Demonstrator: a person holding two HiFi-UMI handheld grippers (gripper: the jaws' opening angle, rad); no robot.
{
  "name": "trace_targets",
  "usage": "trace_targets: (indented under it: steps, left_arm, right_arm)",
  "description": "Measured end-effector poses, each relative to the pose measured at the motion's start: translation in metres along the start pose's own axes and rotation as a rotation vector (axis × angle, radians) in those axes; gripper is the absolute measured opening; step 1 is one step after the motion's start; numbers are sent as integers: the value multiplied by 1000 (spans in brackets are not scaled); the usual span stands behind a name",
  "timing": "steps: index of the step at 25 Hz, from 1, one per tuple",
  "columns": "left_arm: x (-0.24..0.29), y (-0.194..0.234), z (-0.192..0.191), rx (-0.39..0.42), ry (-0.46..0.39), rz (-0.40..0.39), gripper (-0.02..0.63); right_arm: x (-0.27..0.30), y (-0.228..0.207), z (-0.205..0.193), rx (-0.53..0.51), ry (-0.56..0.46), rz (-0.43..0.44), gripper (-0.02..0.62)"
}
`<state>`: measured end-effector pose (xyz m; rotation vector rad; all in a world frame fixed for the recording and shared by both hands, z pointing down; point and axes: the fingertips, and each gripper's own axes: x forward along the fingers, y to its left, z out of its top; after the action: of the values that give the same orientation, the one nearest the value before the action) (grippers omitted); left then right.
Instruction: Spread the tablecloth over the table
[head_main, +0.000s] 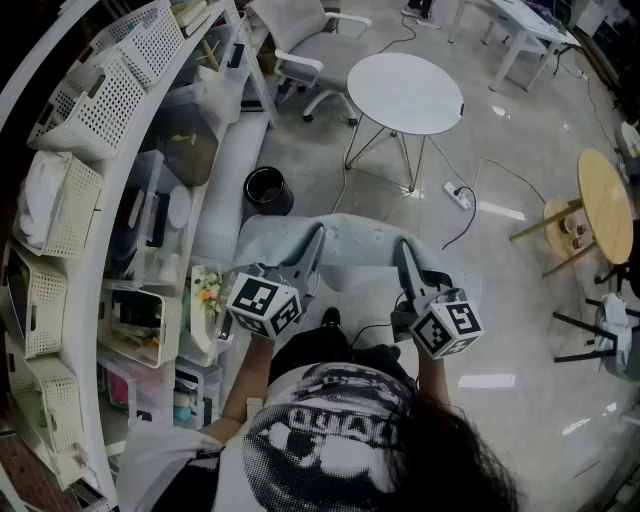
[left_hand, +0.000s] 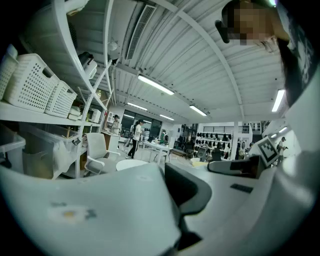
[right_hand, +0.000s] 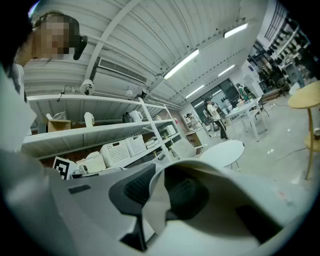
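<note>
A pale grey-blue tablecloth (head_main: 352, 243) hangs stretched between my two grippers, in front of my body and above the floor. My left gripper (head_main: 312, 243) is shut on its left edge. In the left gripper view the tablecloth (left_hand: 95, 210) drapes over the left jaw and fills the lower left. The right gripper (head_main: 404, 256) is shut on the right edge. A fold of tablecloth (right_hand: 152, 200) sits pinched between the dark pads in the right gripper view. The round white table (head_main: 405, 92) stands farther ahead, bare, apart from the cloth.
White shelving (head_main: 110, 200) with baskets and bins curves along the left. A black bin (head_main: 268, 190) sits on the floor near the shelf, and an office chair (head_main: 310, 50) stands behind it. A power strip (head_main: 460, 195) with its cable lies by the table legs. A wooden round table (head_main: 605, 205) is at the right.
</note>
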<state>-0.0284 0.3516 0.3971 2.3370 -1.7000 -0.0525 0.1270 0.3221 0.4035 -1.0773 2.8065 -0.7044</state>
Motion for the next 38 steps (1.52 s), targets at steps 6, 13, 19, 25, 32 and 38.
trace_targets:
  steps: [6,13,19,25,32,38]
  left_arm:
    - [-6,22,2,-22,3,-10,52]
    - [-17,46,6,-37,-1,-44,52]
    - [-17,52,7,-20,0,-80,52]
    - [-15,60,8,-37,-7,-87,52]
    - [-2,69,3,-62,11,-79,52]
    - [30,80,2,-71,34,-72,52]
  right_arm:
    - [19,11,-6,16,-10,-9,55]
    - [33,30,-16,37,-30,-32,55]
    - [36,34,-19,54,-38,-68,57]
    - [42,37,-19,44,-26,-72,57]
    - [56,27,-20,56,3,-75,57]
    - [77,1,-15,82,14,-75,57]
